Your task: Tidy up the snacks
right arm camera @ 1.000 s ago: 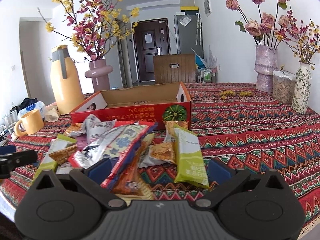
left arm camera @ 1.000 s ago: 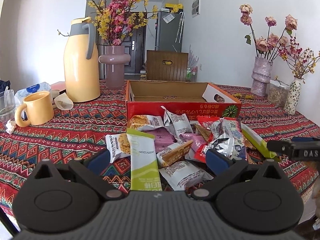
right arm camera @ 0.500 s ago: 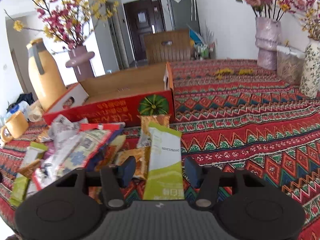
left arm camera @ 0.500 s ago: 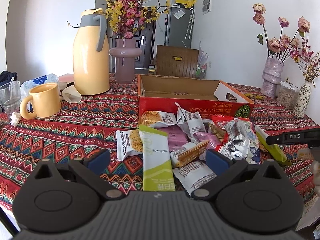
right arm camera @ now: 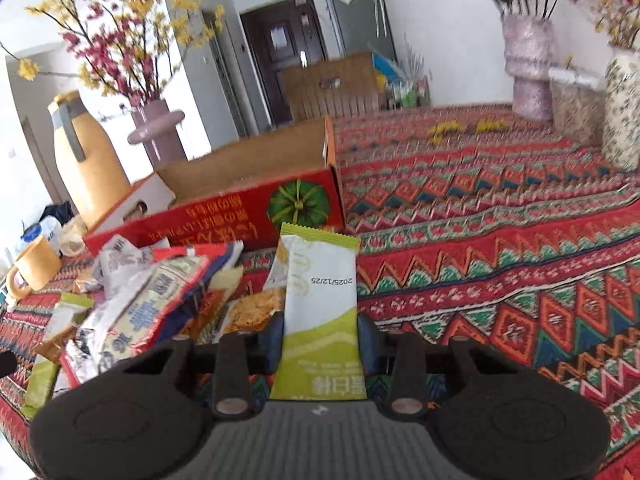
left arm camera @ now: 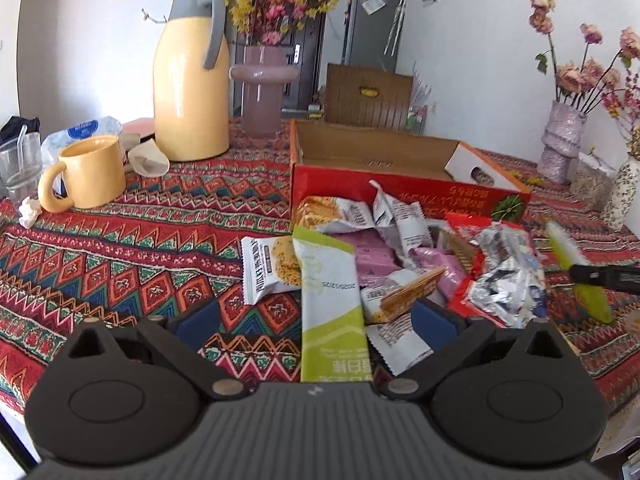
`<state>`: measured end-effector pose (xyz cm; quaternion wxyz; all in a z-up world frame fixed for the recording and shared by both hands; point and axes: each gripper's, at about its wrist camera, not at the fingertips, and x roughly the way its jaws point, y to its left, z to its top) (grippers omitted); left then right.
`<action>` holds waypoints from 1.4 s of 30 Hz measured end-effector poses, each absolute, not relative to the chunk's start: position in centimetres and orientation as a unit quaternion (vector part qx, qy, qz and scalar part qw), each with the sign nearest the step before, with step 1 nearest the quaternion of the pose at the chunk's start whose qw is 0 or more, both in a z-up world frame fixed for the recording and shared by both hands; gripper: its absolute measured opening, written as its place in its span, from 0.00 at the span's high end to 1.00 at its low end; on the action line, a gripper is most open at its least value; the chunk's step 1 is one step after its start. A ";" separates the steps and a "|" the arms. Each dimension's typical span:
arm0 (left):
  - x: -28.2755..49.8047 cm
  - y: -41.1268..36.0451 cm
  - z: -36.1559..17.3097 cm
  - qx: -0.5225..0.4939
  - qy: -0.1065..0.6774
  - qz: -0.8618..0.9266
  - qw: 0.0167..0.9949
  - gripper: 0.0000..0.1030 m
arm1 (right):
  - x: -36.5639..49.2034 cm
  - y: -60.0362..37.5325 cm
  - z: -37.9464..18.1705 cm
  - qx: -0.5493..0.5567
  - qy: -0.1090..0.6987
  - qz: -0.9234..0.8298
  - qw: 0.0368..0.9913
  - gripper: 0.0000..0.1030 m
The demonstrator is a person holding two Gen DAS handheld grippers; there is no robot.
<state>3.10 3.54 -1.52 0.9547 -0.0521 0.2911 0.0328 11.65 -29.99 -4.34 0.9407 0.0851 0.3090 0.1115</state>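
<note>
Red zigzag tablecloth point(right arm camera: 500, 264); red box point(right arm camera: 224, 216); green-white packet point(right arm camera: 320, 312); yellow mug point(left arm camera: 90, 176).

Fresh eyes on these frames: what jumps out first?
The right claw shut on a green-and-white snack bar, in front of the open red box. Left of it sprawls the snack pile, with the left claw open over a second green bar.

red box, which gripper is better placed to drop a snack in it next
Right. The right gripper is shut on a green-and-white snack bar, with the open red box just ahead. The left gripper is open, with another bar lying ungripped between its fingers.
</note>
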 end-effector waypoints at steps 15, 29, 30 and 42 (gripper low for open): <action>4.3 3.7 -3.1 -0.041 0.330 0.043 0.942 0.00 | 7.0 -30.6 -3.4 0.094 0.255 0.102 0.957 0.64; 6.1 2.5 -4.1 -0.014 0.338 0.039 0.940 0.48 | 6.3 -30.3 -4.5 0.094 0.266 0.100 0.954 0.65; 6.2 2.4 -4.2 -0.012 0.341 0.036 0.939 0.61 | 6.4 -30.3 -4.6 0.093 0.267 0.101 0.954 0.73; 5.2 3.0 -4.0 -0.014 0.327 0.037 0.944 0.62 | 6.8 -30.0 -5.4 0.080 0.287 0.093 0.950 0.42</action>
